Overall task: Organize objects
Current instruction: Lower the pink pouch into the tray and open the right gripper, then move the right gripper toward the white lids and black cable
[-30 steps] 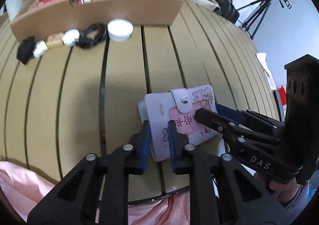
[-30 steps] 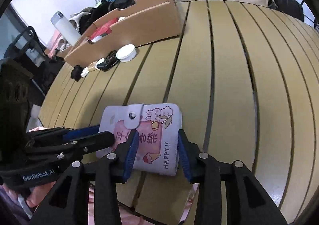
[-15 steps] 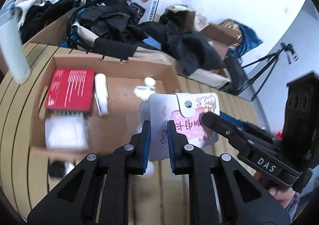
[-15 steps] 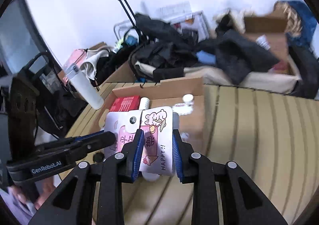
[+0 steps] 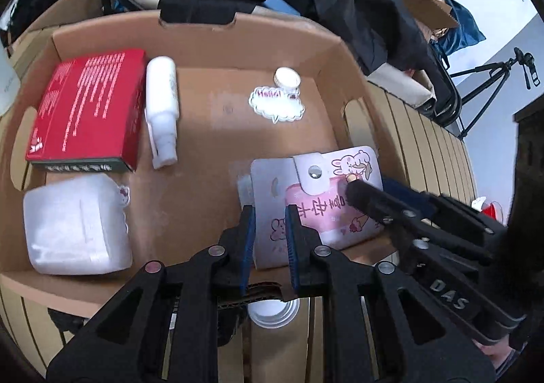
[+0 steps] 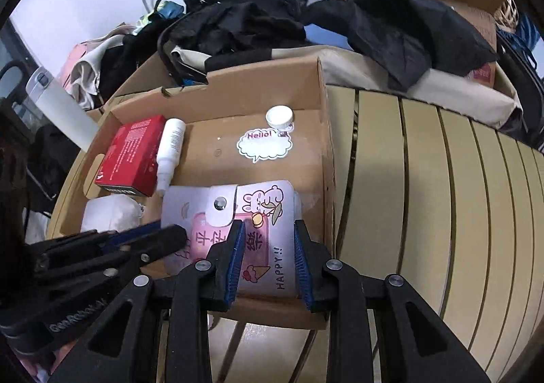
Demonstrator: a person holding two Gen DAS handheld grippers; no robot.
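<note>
Left wrist view looked steeply down along its fingers, close above the cardboard box point(image 5: 340, 43), right wrist view did likewise from the box's right side, facing the slatted table point(image 6: 425, 179) too, both shared the box interior and the card wallet point(image 5: 326, 199).

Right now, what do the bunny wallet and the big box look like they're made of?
Wallet: likely smooth faux leather or vinyl, slightly glossy, printed cartoons, a metal-looking snap on its flap. Box: brown corrugated cardboard, matte; fluted layers show at its cut front edge.
</note>
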